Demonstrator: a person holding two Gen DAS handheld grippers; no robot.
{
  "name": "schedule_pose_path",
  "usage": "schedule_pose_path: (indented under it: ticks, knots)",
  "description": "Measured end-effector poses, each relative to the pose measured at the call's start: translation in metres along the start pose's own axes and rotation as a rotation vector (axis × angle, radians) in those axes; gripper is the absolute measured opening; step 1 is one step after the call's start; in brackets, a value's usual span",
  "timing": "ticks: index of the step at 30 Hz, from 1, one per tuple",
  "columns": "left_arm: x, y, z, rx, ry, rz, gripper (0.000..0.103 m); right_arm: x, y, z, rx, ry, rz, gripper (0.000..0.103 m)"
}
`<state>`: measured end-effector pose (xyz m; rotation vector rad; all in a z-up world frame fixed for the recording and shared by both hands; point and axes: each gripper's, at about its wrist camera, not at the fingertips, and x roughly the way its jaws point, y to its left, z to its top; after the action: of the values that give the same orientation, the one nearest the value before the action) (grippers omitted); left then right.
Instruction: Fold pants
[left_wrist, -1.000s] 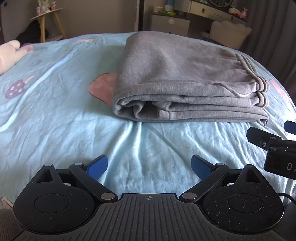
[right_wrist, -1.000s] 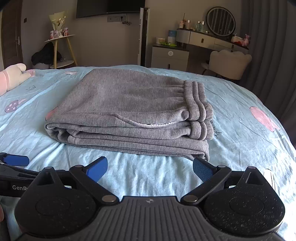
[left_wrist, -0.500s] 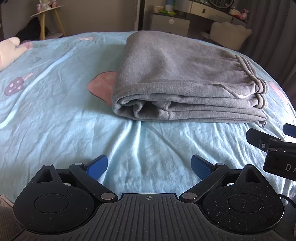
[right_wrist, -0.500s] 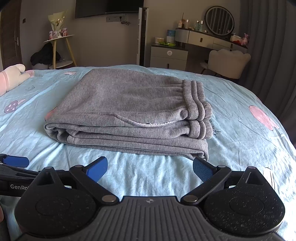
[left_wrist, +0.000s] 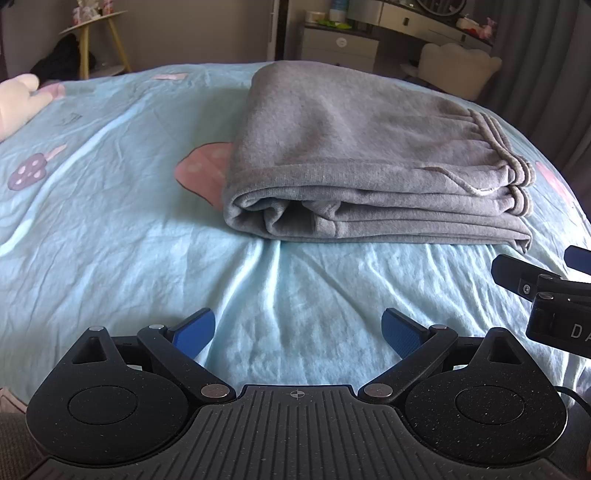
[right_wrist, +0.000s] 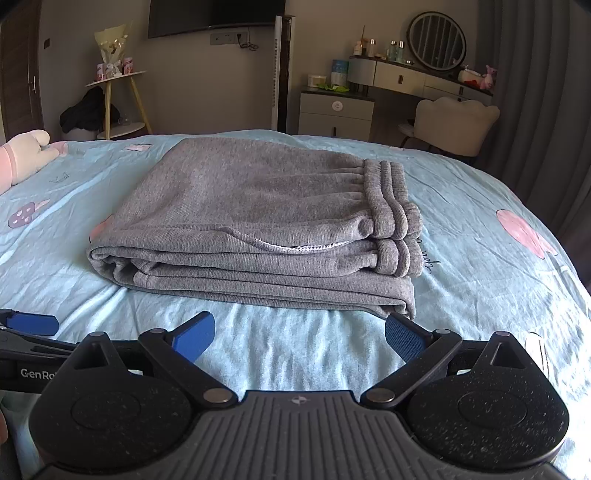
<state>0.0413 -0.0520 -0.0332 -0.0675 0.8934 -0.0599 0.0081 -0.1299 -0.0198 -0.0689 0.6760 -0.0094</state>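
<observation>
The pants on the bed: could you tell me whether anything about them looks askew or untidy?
Mostly neat. The pants lie folded flat on the bed. Two small flaws: the pocket near the waistband gapes, showing pale lining, and the bottom layer sticks out past the waistband at the near right corner.

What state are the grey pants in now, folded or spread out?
Folded. The grey sweatpants lie as a compact stack of layers on the blue bedsheet, waistband doubled at one end; neither set of tongs touches them.
</observation>
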Motion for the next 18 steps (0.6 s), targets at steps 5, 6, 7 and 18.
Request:
schedule_pose_path:
  ticks: [5, 6, 7, 18]
  knots:
    - [0.0002, 0.0000, 0.0000, 0.000, 0.000, 0.000, 0.100, 0.0000, -0.0001, -0.0001, -0.001, 0.000, 0.000, 0.099]
    - [0.0002, 0.0001, 0.0000, 0.001, -0.001, 0.000, 0.100, 0.0000, -0.0002, -0.0001, 0.000, 0.000, 0.001, 0.099]
    - [0.0001, -0.0002, 0.0001, 0.001, -0.001, 0.000, 0.100, -0.0001, -0.0001, -0.0001, 0.000, 0.000, 0.000, 0.099]
    - [0.0000, -0.0013, -0.0005, 0.004, -0.005, -0.001, 0.100, -0.0010, 0.0004, -0.0001, 0.002, -0.002, -0.002, 0.099]
